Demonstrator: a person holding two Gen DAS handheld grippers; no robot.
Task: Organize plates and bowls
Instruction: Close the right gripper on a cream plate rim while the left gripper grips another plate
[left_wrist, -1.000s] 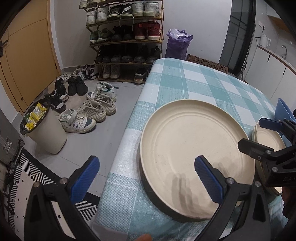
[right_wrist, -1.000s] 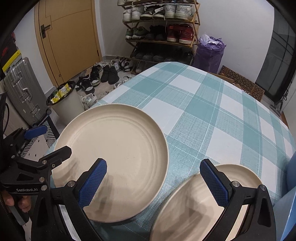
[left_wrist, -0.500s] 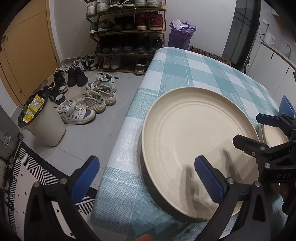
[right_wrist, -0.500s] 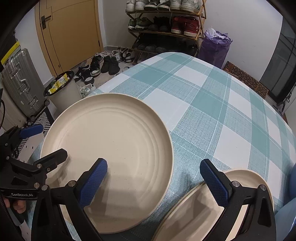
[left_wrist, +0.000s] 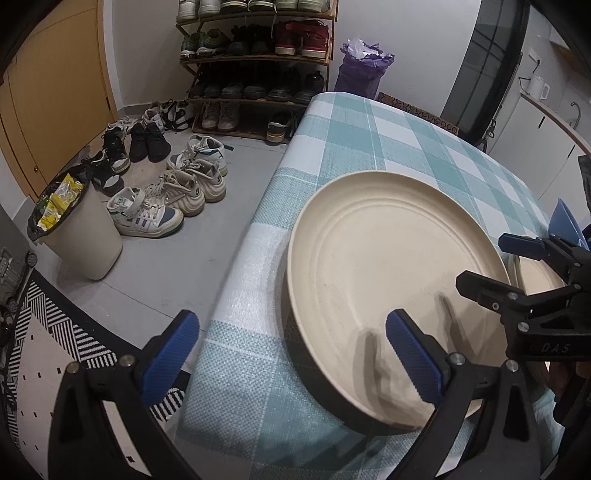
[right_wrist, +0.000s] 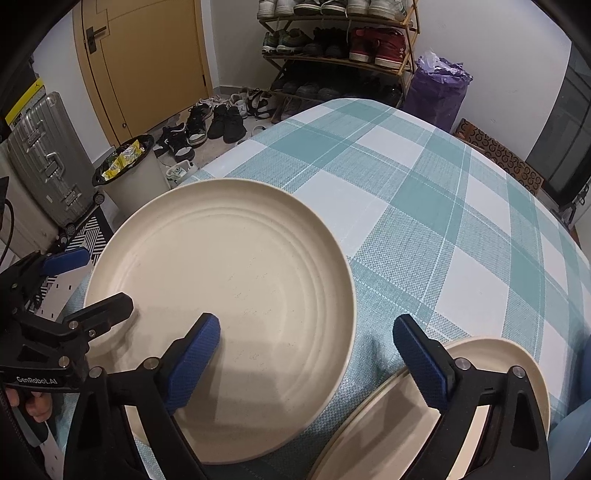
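Observation:
A large beige plate (left_wrist: 391, 280) lies on the teal checked tablecloth (left_wrist: 362, 140) near the table's left front corner; it also shows in the right wrist view (right_wrist: 229, 295). A smaller beige plate (right_wrist: 472, 387) lies to its right, partly hidden by my right gripper, and its edge shows in the left wrist view (left_wrist: 535, 273). My left gripper (left_wrist: 291, 358) is open, straddling the large plate's near-left rim. My right gripper (right_wrist: 306, 358) is open, above the gap between both plates.
A blue dish edge (left_wrist: 565, 221) sits at the table's right. On the floor to the left are a bin (left_wrist: 74, 229), loose shoes (left_wrist: 166, 199), a shoe rack (left_wrist: 258, 66) and a suitcase (right_wrist: 48, 162). A purple bag (right_wrist: 439, 88) stands behind the table.
Both grippers have moved forward and lower over the table; the plates look larger and closer. The plates have not moved, and both grippers stay open.

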